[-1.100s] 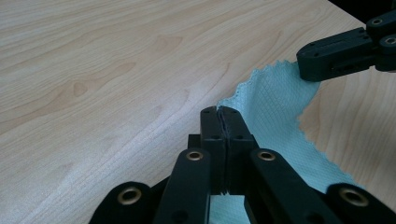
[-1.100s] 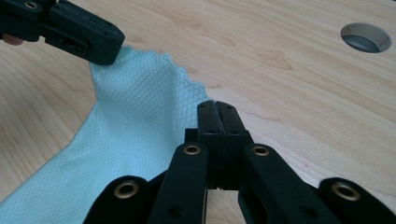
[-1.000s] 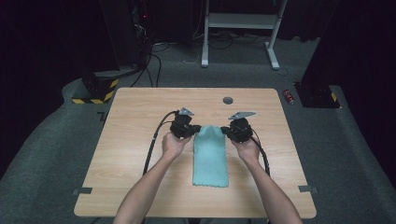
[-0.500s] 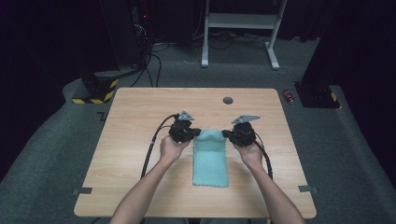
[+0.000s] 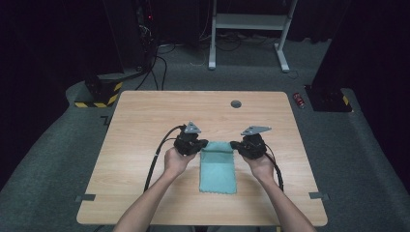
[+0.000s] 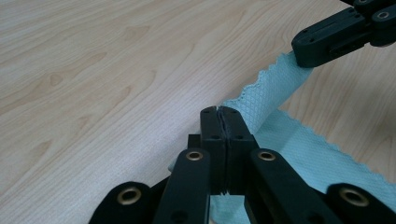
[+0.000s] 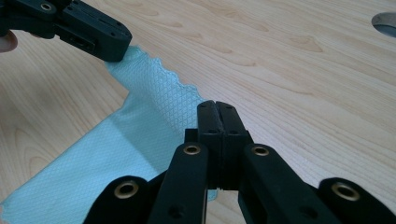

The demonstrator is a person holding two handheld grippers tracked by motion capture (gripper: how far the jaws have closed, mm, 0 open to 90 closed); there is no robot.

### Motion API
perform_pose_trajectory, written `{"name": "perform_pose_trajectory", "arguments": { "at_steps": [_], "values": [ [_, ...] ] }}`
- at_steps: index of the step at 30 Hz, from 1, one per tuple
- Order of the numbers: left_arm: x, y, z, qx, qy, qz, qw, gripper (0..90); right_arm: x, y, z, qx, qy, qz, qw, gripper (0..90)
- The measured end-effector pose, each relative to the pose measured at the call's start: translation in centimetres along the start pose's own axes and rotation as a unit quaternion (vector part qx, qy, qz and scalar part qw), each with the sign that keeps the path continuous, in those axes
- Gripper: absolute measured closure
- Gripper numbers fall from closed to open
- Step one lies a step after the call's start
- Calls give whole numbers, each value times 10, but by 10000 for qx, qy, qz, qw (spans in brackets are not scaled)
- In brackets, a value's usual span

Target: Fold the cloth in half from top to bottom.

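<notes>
A teal cloth [image 5: 217, 169] lies lengthwise on the wooden table [image 5: 145, 121], its far edge lifted off the wood. My left gripper [image 5: 203, 144] is shut on the cloth's far left corner. My right gripper [image 5: 235, 144] is shut on its far right corner. In the left gripper view the closed gripper [image 6: 219, 112] pinches the scalloped hem of the cloth [image 6: 275, 86], which stretches up to the right gripper [image 6: 303, 58]. In the right gripper view the closed gripper [image 7: 215, 106] nips the cloth [image 7: 140, 140], with the left gripper [image 7: 114, 55] on the other corner.
A round grey grommet [image 5: 236, 104] sits in the tabletop beyond the grippers. Black cables trail from each gripper toward the near edge. A red can [image 5: 300, 99] lies on the floor off the table's far right corner. White desk legs [image 5: 212, 43] stand behind.
Both grippers have drawn back toward the person with the cloth's far edge held between them, so the visible cloth looks shorter. Both stayed shut.
</notes>
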State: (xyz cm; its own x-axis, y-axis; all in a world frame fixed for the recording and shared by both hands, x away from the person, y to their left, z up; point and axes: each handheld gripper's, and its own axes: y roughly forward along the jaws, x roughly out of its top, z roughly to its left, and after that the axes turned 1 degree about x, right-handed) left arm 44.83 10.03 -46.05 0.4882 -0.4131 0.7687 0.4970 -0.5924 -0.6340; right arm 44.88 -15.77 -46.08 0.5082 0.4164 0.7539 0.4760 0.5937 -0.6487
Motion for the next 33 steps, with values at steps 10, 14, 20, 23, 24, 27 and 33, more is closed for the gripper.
{"name": "perform_pose_trajectory", "arguments": {
  "at_steps": [10,14,20,23,24,27,33],
  "values": [
    [-4,-5,-2,-83,32,4,10000,891,-4,-2,8,54,-109,67,9999,900],
    [-5,-6,-3,-110,-2,-31,9999,892,-5,-5,9,63,-116,52,9999,900],
    [-5,-8,-5,-142,116,23,9998,891,-6,-6,10,81,-123,52,9999,900],
    [-6,-9,-5,-161,123,33,9998,891,-8,-7,12,95,-131,57,9999,900],
    [-6,-9,-5,-173,108,20,9998,892,-8,-7,12,94,-145,48,9998,900],
    [-7,-11,-6,-200,73,-32,9998,892,-9,-8,13,91,-175,43,9998,900],
    [-4,-14,-8,-188,164,-32,9997,892,-10,-12,14,110,-188,14,9998,900]
  ]
}}
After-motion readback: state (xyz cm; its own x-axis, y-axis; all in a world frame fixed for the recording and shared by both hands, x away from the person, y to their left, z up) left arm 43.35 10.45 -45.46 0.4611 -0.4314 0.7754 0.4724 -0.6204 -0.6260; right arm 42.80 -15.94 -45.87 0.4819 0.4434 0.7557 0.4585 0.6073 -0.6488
